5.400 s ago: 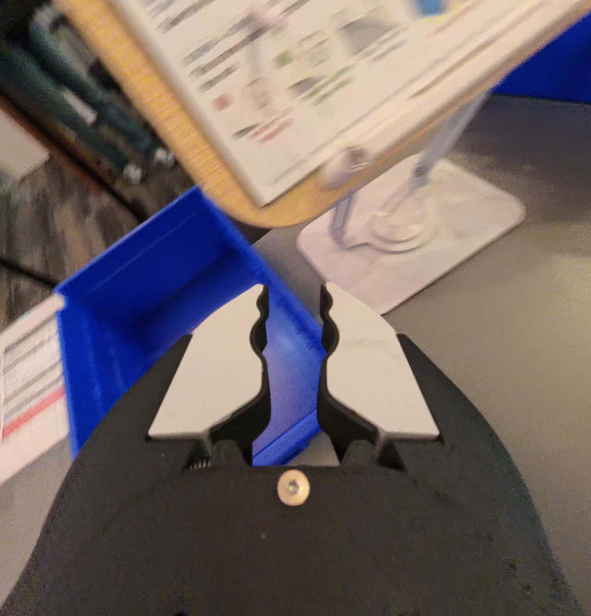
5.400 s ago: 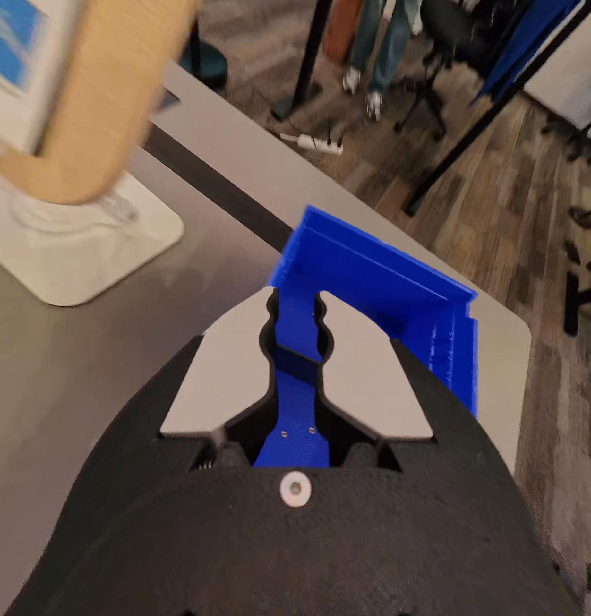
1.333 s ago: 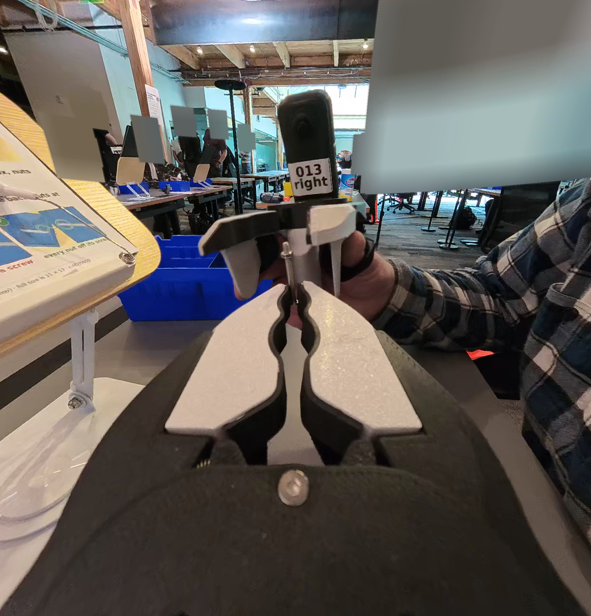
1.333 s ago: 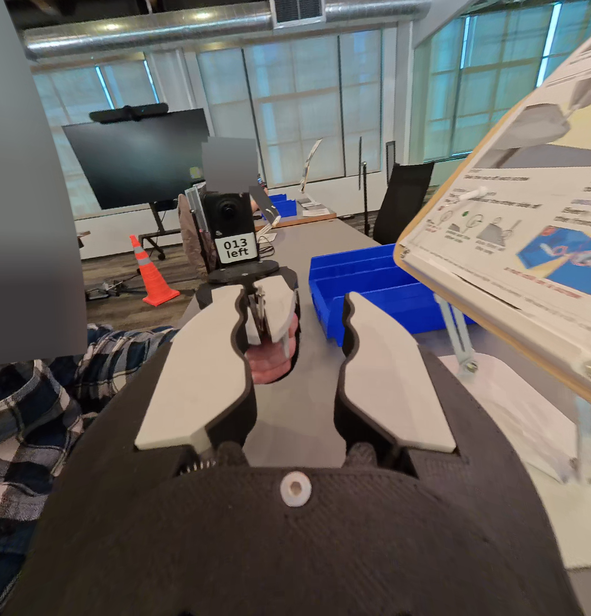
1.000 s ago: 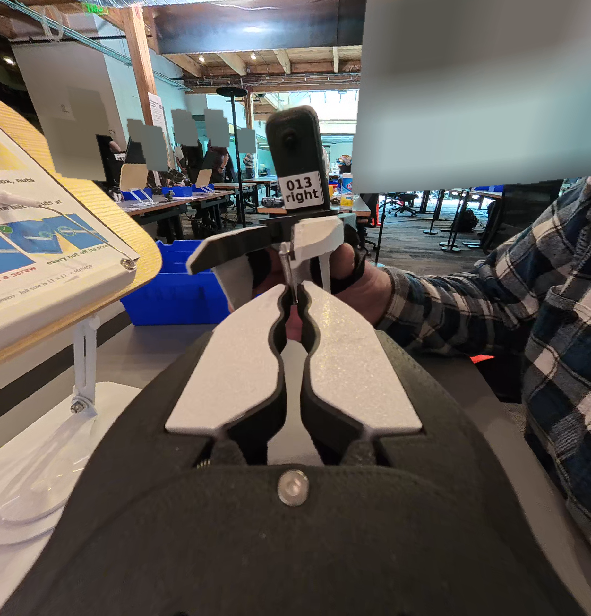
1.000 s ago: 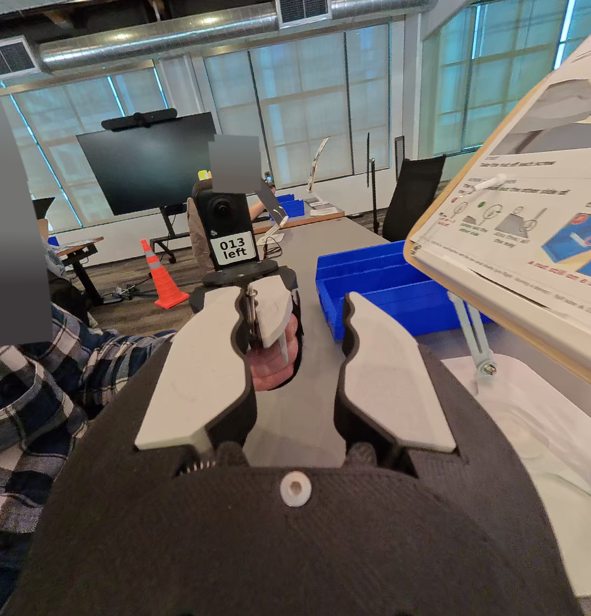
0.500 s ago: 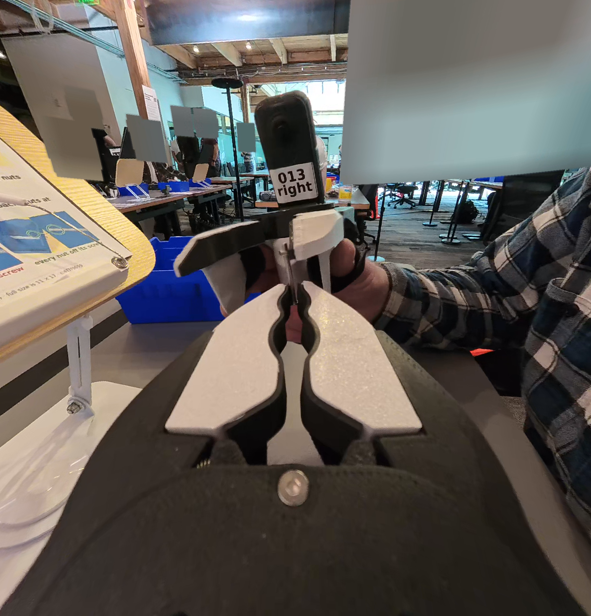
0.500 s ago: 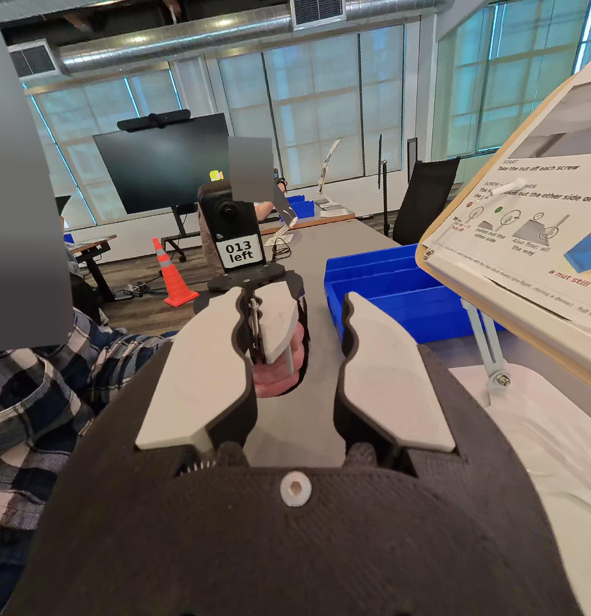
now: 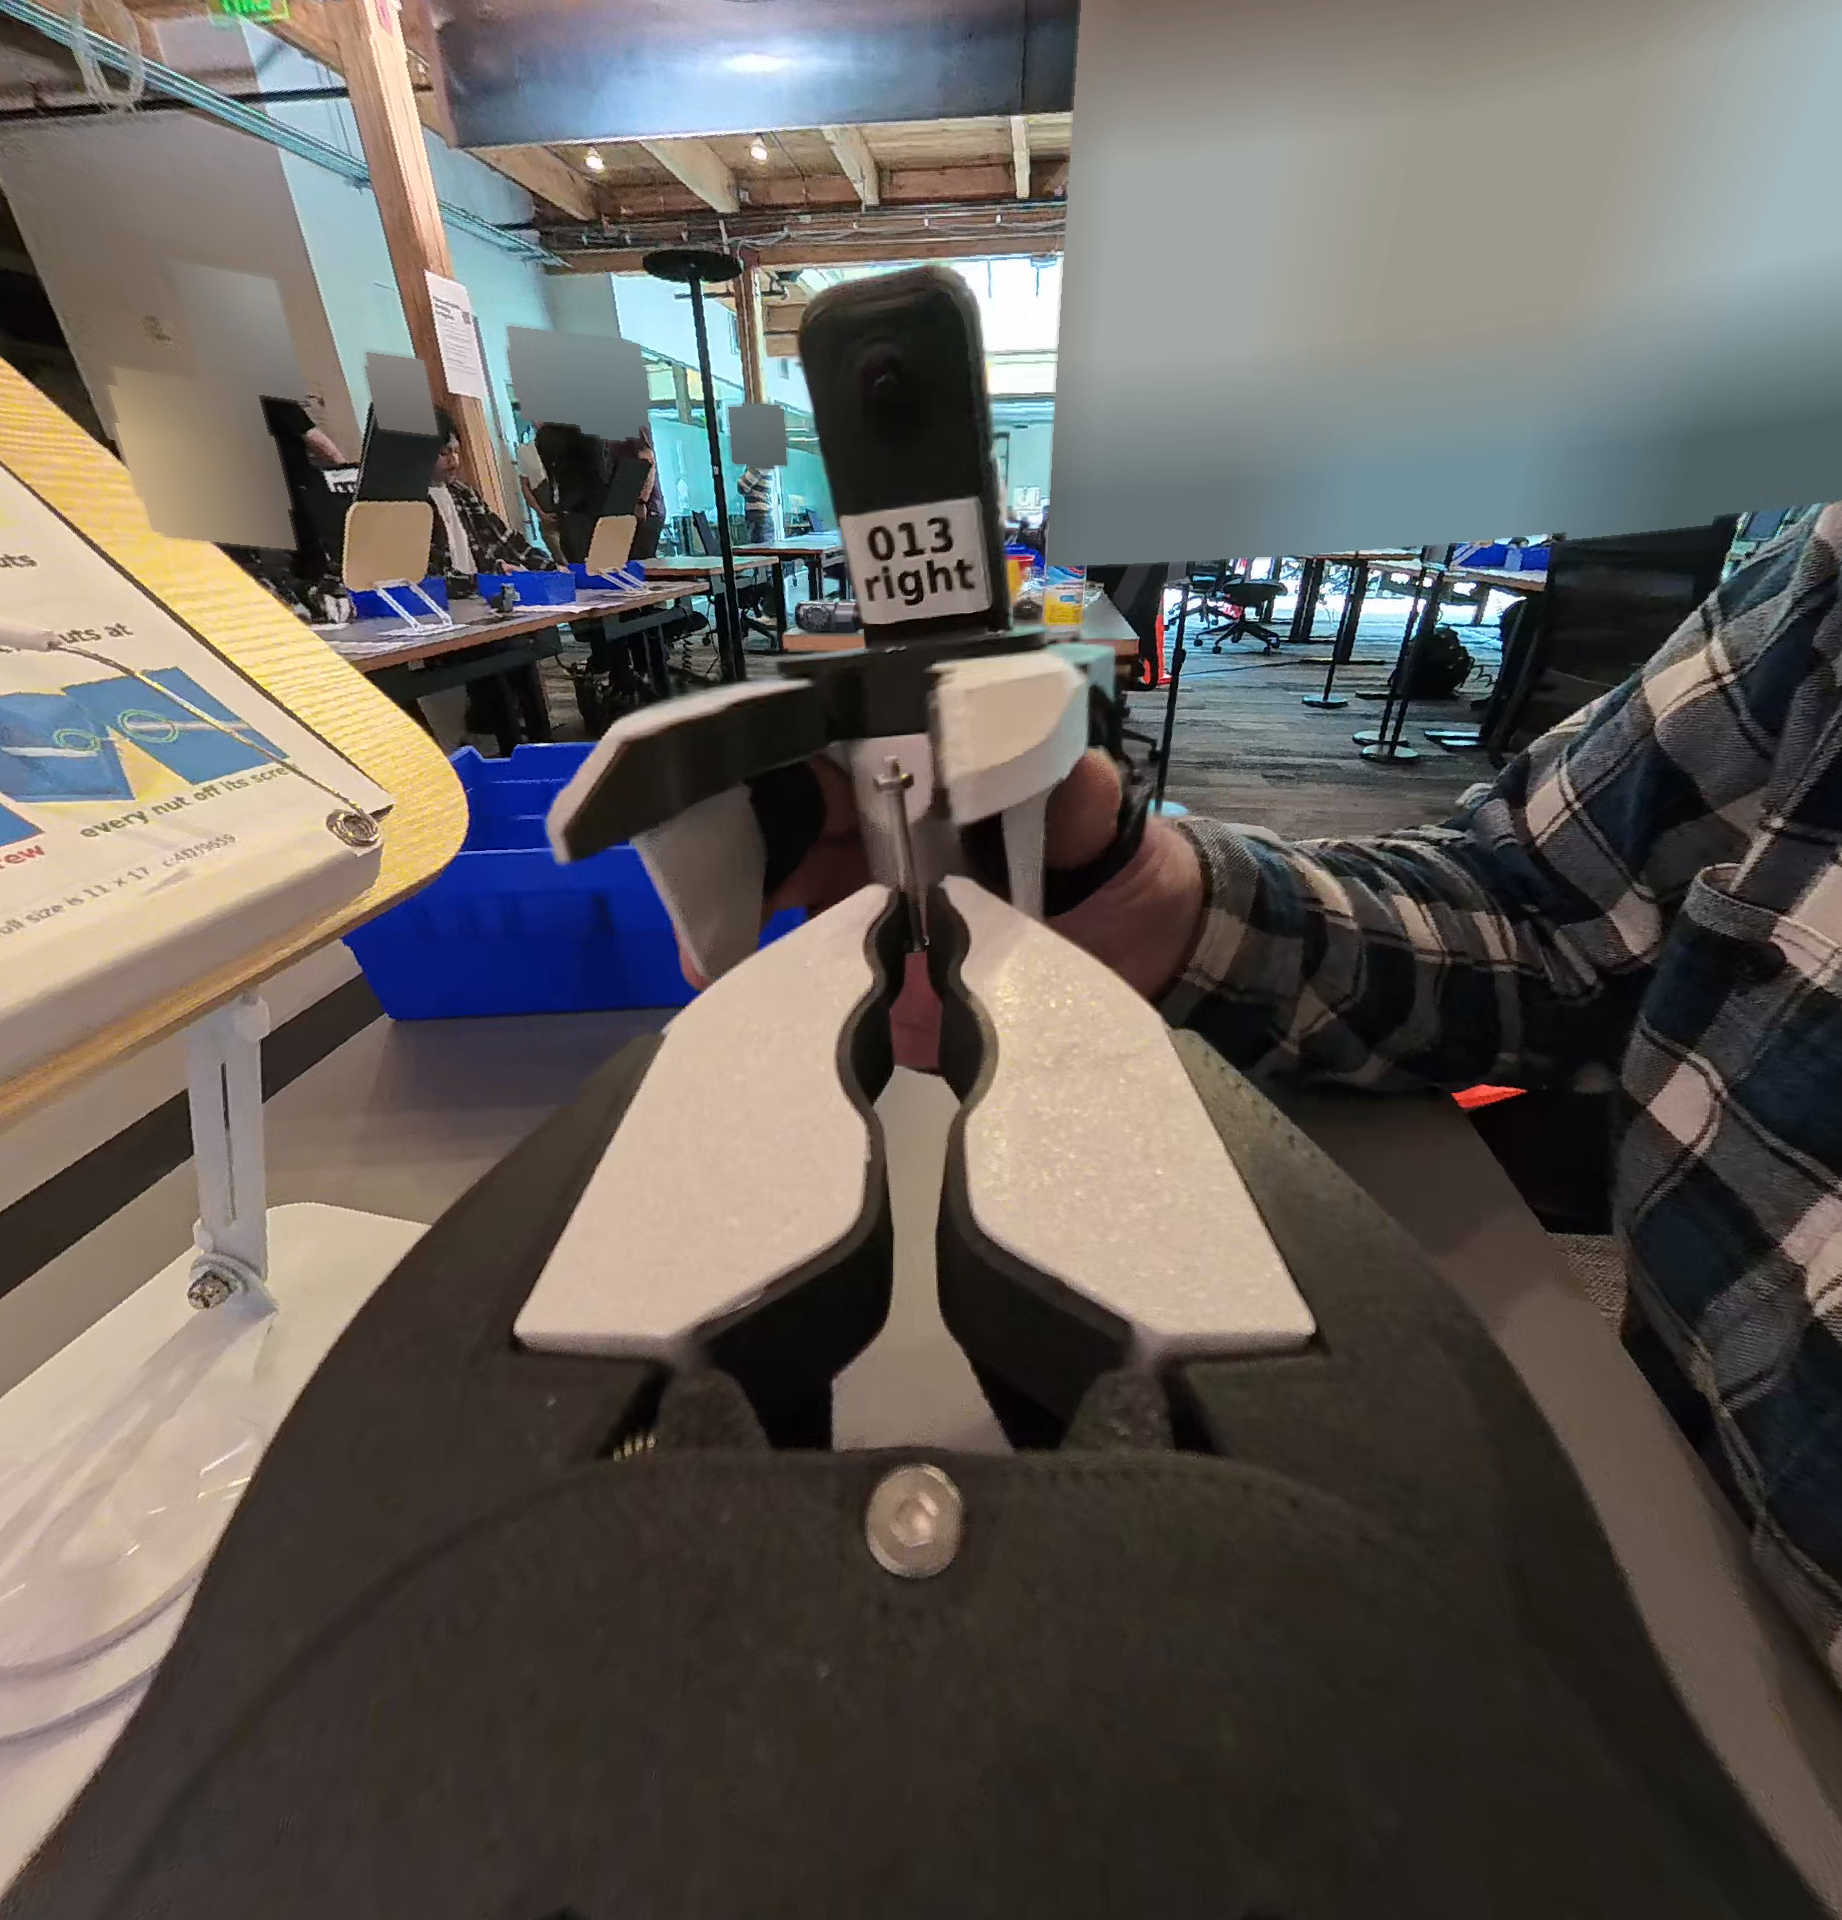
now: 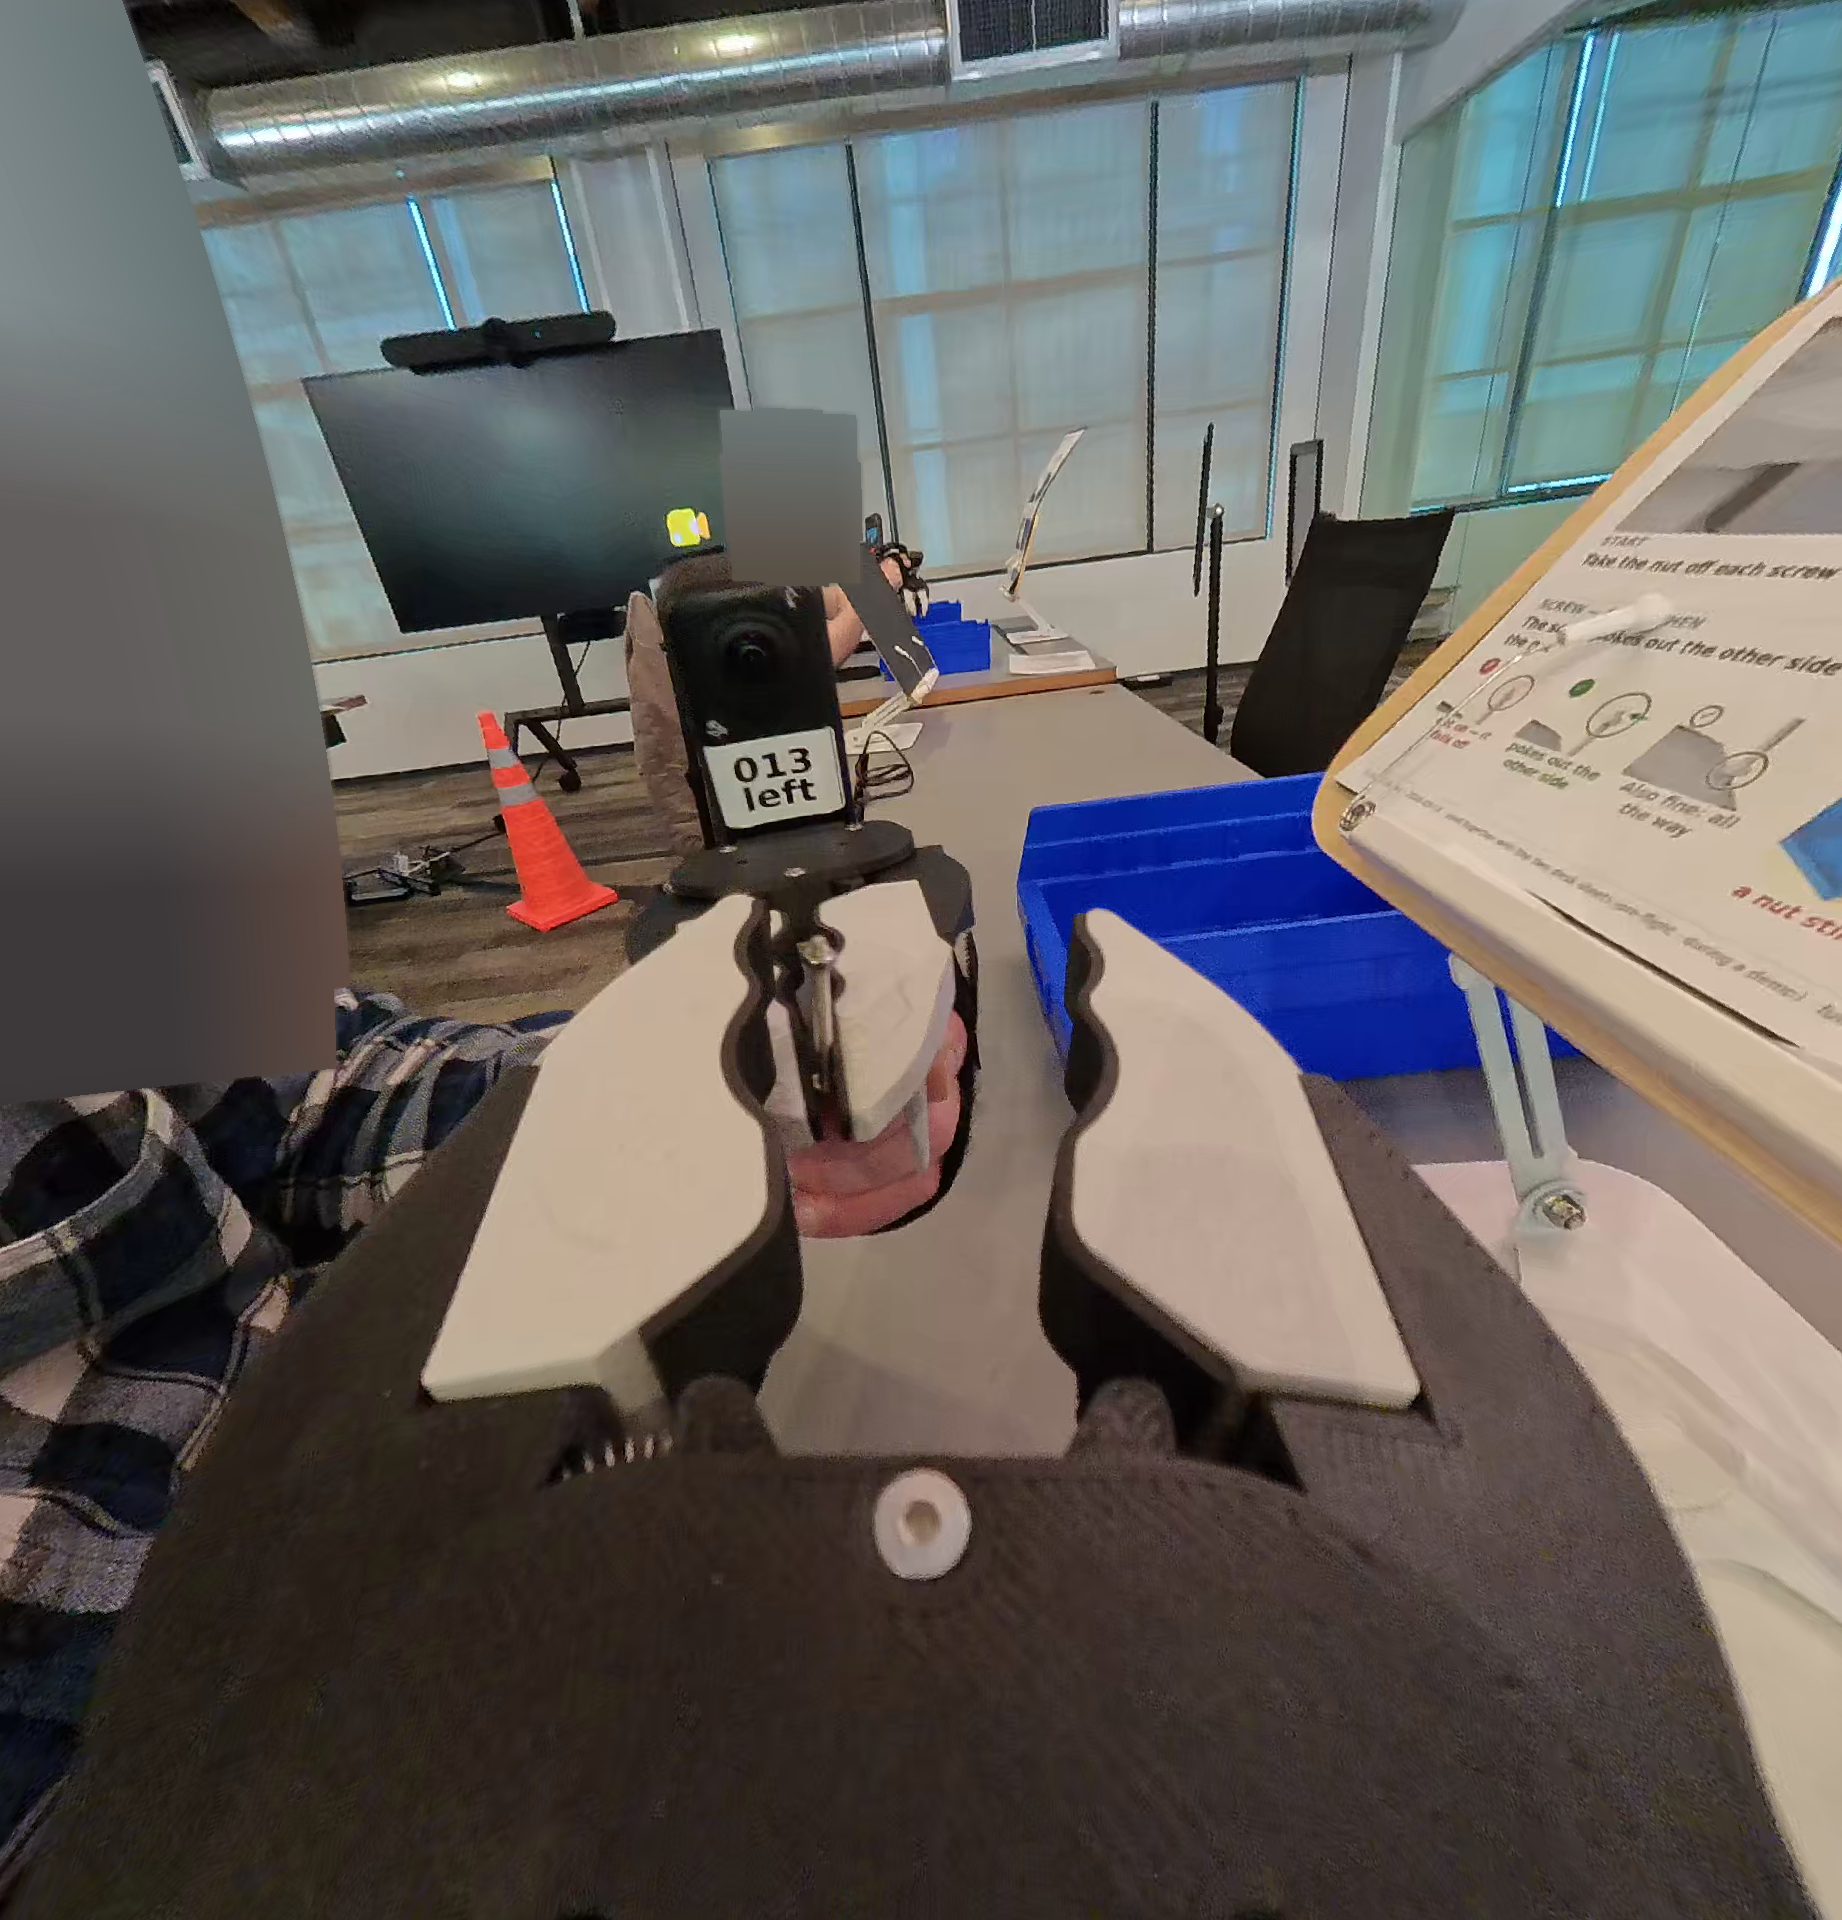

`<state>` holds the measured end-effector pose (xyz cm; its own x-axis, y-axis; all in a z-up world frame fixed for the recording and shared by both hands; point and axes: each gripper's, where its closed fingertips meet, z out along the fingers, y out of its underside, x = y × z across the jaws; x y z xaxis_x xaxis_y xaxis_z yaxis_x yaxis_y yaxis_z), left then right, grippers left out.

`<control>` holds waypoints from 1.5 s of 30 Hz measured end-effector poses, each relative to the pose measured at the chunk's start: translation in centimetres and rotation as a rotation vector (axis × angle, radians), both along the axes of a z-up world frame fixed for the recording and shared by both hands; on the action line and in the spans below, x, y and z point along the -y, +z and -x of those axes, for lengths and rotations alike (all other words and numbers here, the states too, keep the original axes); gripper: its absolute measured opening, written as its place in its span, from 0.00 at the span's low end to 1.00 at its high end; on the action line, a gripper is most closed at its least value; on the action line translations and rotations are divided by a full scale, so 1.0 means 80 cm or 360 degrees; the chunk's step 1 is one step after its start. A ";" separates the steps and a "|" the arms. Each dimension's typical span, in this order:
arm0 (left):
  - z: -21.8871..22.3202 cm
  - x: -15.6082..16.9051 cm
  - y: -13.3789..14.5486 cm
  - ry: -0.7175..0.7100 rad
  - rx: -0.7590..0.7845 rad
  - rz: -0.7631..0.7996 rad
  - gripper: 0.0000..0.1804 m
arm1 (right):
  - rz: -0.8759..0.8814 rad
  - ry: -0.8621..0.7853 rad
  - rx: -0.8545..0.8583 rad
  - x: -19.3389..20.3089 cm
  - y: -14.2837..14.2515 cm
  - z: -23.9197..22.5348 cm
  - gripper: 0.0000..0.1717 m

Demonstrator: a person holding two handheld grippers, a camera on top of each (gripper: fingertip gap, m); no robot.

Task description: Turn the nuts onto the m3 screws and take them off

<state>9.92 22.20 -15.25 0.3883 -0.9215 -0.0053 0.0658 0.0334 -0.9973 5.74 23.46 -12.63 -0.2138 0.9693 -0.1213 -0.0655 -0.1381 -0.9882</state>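
Since a second ago your right gripper (image 9: 844, 821) has lifted slightly at 12 o'clock, jaws spread and empty, wrist level, facing your left gripper (image 9: 915, 920) clenched on an upright metal screw (image 9: 901, 852); blue bin (image 9: 543, 914) at 10 o'clock.

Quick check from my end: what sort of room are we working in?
Likely an open-plan workshop or lab: rows of long tables with blue bins, a big dark screen on a stand, exposed ceiling ducts.

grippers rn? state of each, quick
Left gripper: closed on a thin metal screw, held upright at the fingertips.
Right gripper: open, holding nothing.
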 end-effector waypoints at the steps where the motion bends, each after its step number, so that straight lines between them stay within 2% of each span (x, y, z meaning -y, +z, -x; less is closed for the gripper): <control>1: 0.000 0.001 0.001 -0.0002 0.0002 -0.0004 0.02 | 0.0011 -0.0006 0.0008 -0.003 -0.002 0.001 0.32; 8: 0.008 0.000 0.005 0.0011 0.0035 -0.0007 0.02 | 0.0087 -0.0108 -0.0027 -0.030 -0.004 -0.025 0.30; 15: 0.001 0.001 0.000 -0.0003 0.0008 0.0001 0.02 | 0.0023 0.0020 -0.0036 0.000 0.006 -0.005 0.33; 24: 0.006 0.002 0.006 0.0003 0.0039 -0.0013 0.02 | 0.0086 -0.0083 -0.0068 -0.029 0.003 -0.027 0.31; 31: 0.001 0.003 0.004 -0.0011 0.0027 -0.0005 0.02 | 0.0015 0.0024 -0.0061 -0.002 0.008 -0.010 0.33; 40: 0.005 0.004 0.008 -0.0011 0.0051 -0.0009 0.02 | 0.0070 -0.0046 -0.0068 -0.022 0.004 -0.022 0.31; 45: 0.001 0.004 0.005 -0.0020 0.0034 -0.0003 0.02 | 0.0049 0.0018 -0.0092 -0.010 0.009 -0.019 0.33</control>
